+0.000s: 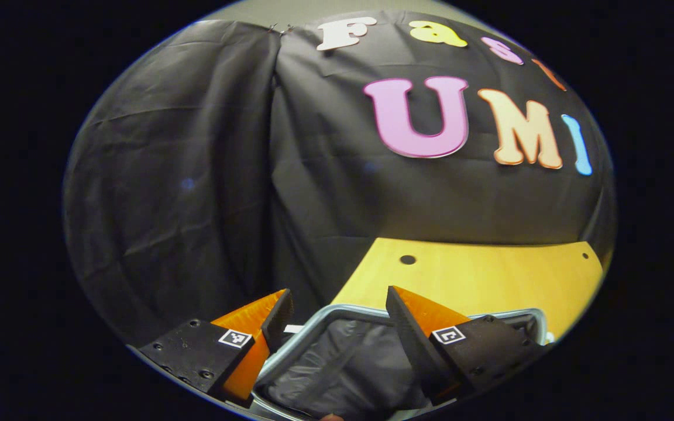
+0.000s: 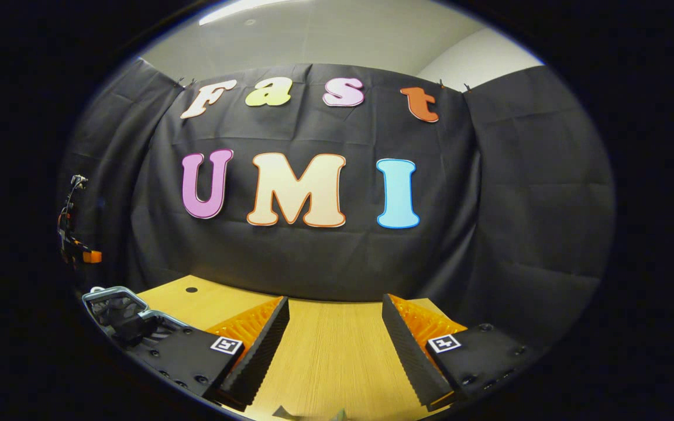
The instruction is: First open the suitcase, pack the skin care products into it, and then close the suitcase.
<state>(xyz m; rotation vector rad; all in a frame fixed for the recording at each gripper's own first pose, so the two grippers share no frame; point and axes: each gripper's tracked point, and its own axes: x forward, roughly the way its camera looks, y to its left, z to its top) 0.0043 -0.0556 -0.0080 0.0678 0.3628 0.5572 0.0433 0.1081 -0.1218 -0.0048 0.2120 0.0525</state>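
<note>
My left claw [image 1: 337, 316] was wide open and held nothing; it hung just above the suitcase [image 1: 343, 362], whose dark lining lay bare between the fingers, so the case was already open. My right claw [image 2: 334, 327] was also open and empty, to the right of the suitcase [image 2: 117, 313], over the bare table [image 2: 331, 356]. I saw no skin care products; I judged both claws stood open to fetch them.

suitcase [image 1: 343, 362] | open, dark lining, pale rim | on wooden table [image 1: 477, 275]
</note>
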